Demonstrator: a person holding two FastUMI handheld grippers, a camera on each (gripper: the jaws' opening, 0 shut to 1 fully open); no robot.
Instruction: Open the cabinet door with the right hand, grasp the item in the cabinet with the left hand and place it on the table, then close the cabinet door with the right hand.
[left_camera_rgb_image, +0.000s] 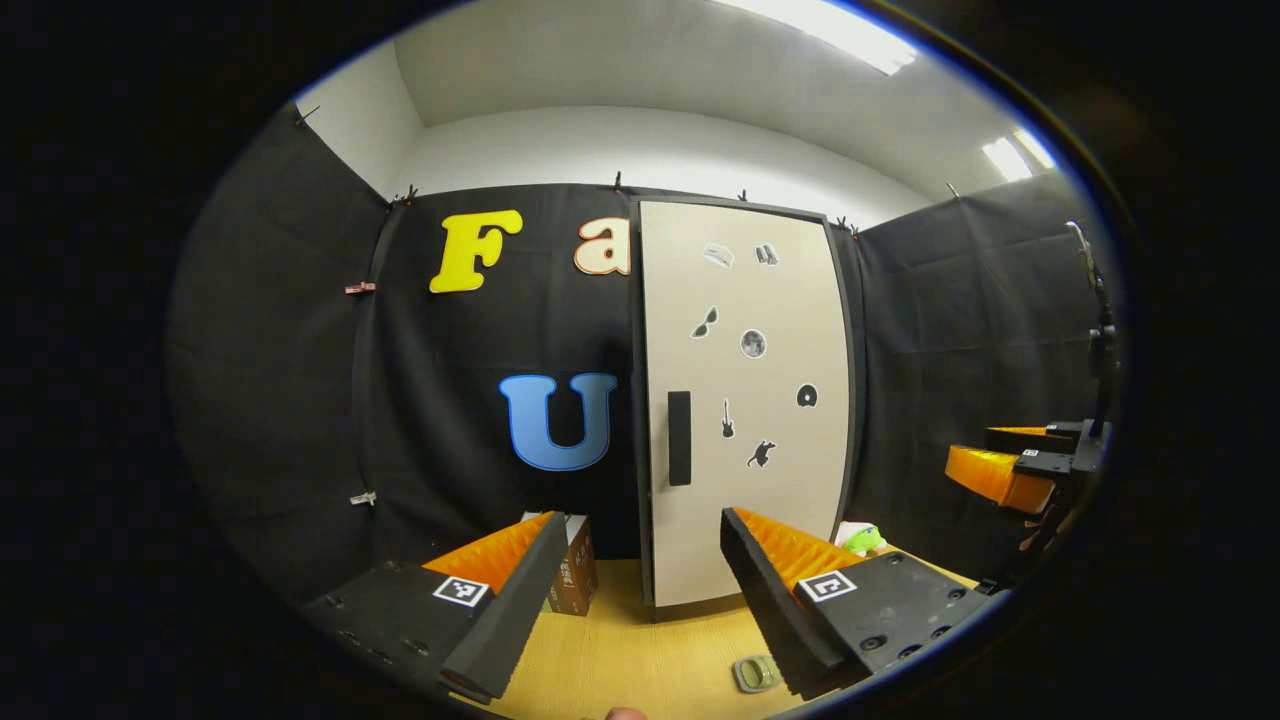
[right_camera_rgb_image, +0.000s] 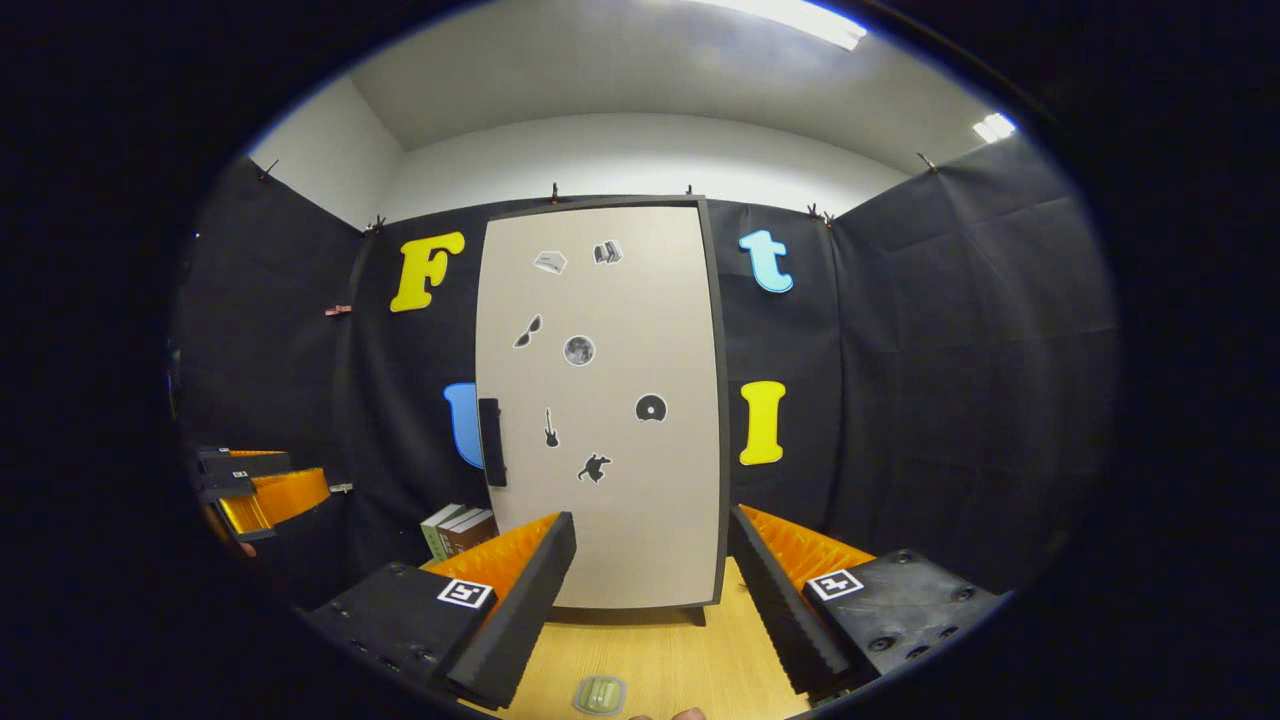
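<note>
A tall beige cabinet (left_camera_rgb_image: 745, 400) (right_camera_rgb_image: 605, 400) with a dark frame stands on the wooden table, its door closed. Small stickers dot the door, and a black vertical handle (left_camera_rgb_image: 679, 438) (right_camera_rgb_image: 491, 441) sits near its left edge. My left gripper (left_camera_rgb_image: 635, 590) hovers open in front of the door's lower left, apart from it. My right gripper (right_camera_rgb_image: 650, 590) is open too, facing the door's lower middle with a gap to it. The right gripper also shows at the far right of the left gripper view (left_camera_rgb_image: 1010, 470), and the left one at the far left of the right gripper view (right_camera_rgb_image: 250, 490). The cabinet's inside is hidden.
Books (left_camera_rgb_image: 575, 575) (right_camera_rgb_image: 458, 528) stand on the table left of the cabinet. A green and white soft toy (left_camera_rgb_image: 862, 540) lies at its right. A small pale green flat object (left_camera_rgb_image: 757, 672) (right_camera_rgb_image: 600, 694) rests on the wooden table (left_camera_rgb_image: 640, 660) near the front edge.
</note>
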